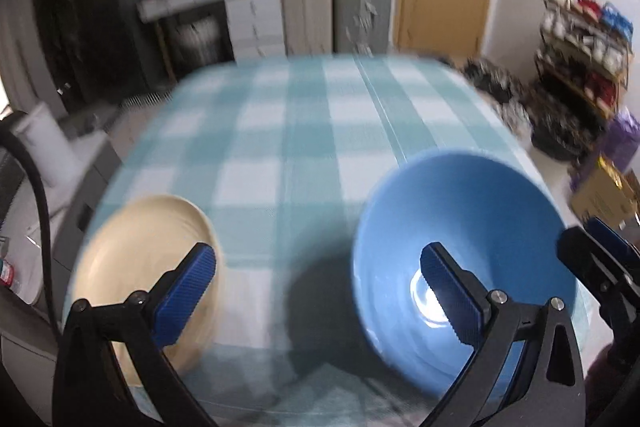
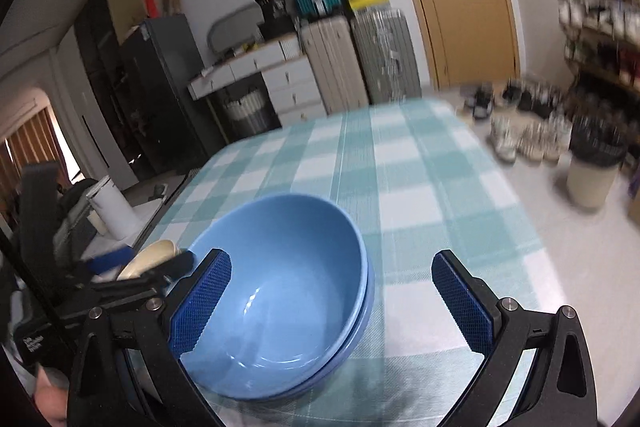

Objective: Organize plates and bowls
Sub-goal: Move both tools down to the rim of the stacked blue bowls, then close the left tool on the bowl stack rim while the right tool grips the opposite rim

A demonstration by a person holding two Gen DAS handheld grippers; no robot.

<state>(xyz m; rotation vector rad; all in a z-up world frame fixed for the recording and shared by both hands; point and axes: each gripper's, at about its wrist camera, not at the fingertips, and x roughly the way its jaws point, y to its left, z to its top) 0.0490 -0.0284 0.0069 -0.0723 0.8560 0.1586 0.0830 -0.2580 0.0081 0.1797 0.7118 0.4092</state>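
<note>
My worktop (image 1: pixel 304 131) wore a cloth checked in pale teal and white, its far edge rounding off toward twelve o'clock. In my left wrist view a cream plate (image 1: pixel 160 267) lay on it at about eight o'clock, well apart from the blue bowls (image 1: pixel 460 227) at four o'clock. My right wrist view showed those were two bowls (image 2: pixel 288 291) nested together, resting on the cloth.
</note>
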